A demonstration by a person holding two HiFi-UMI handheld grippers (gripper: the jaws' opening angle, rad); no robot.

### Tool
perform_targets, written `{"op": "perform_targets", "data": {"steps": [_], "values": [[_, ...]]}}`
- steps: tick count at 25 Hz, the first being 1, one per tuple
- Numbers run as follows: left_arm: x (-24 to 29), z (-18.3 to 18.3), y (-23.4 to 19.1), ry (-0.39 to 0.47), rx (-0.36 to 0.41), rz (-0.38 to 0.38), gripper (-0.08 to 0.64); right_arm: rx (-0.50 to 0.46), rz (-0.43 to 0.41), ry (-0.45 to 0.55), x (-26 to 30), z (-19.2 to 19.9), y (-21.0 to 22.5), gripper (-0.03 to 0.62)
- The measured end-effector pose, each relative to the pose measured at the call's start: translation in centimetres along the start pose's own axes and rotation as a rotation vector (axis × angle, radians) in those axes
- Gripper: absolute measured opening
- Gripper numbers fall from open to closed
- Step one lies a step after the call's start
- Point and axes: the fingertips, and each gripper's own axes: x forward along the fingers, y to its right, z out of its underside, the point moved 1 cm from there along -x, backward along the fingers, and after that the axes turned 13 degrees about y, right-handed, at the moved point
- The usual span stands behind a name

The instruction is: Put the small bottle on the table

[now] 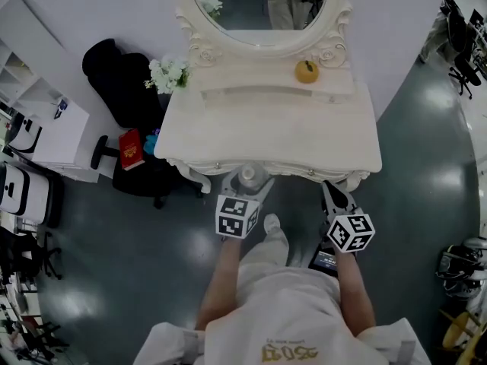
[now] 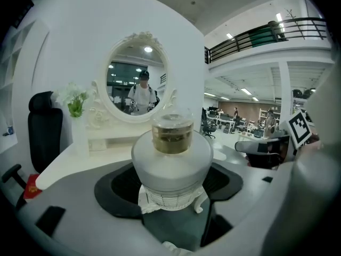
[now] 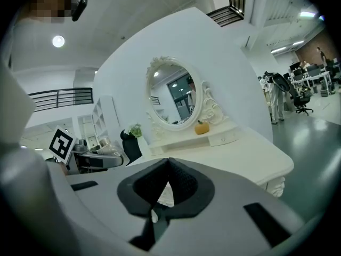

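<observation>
One small bottle (image 2: 171, 156) is pinched by the left gripper (image 1: 248, 181); if released short of the table (image 1: 289, 139), it would be dropped. Right gripper (image 3: 167, 167) jaws are pressed together.

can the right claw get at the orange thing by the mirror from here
Probably yes: the right claw is shut and empty, and the table between it and the orange ornament is bare. It sits far back, though.

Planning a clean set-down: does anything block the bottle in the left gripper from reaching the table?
Nothing visible does. The front of the table beyond the small bottle is bare; the flowers and the orange ornament stand far back.
</observation>
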Motion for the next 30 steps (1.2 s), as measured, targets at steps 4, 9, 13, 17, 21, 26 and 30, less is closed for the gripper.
{"op": "perform_targets", "data": {"steps": [4,9,13,17,21,26,30], "values": [[5.6,-1.1,-2.8,-0.007,-0.010,0.035,0.347,-0.003,0.037,-0.008,5.5,-0.7,2.5,0.012],[11.9,-1.2,-6.5,-0.040,-0.013,0.078,0.347,0.016,0.078,-0.030,11.7,-0.4,5.1,0.012],[16.2,-1.0,-9.0,-0.068,-0.010,0.106,0.347,0.014,0.097,-0.041,16.1,-0.1,6.9,0.012],[19.6,-1.6,-10.9,-0.070,-0.008,0.136,0.347,0.009,0.126,-0.036,19.3,-0.4,8.4,0.012],[21.7,-1.8,-12.0,-0.072,-0.012,0.157,0.347,-0.006,0.144,-0.020,21.0,-1.3,8.9,0.012],[23.5,-2.3,-12.7,-0.068,-0.016,0.168,0.347,-0.017,0.162,-0.012,21.9,-2.1,9.7,0.012],[24.5,-2.6,-13.0,-0.067,-0.020,0.169,0.347,-0.015,0.166,-0.015,22.5,-2.2,10.5,0.012]]}}
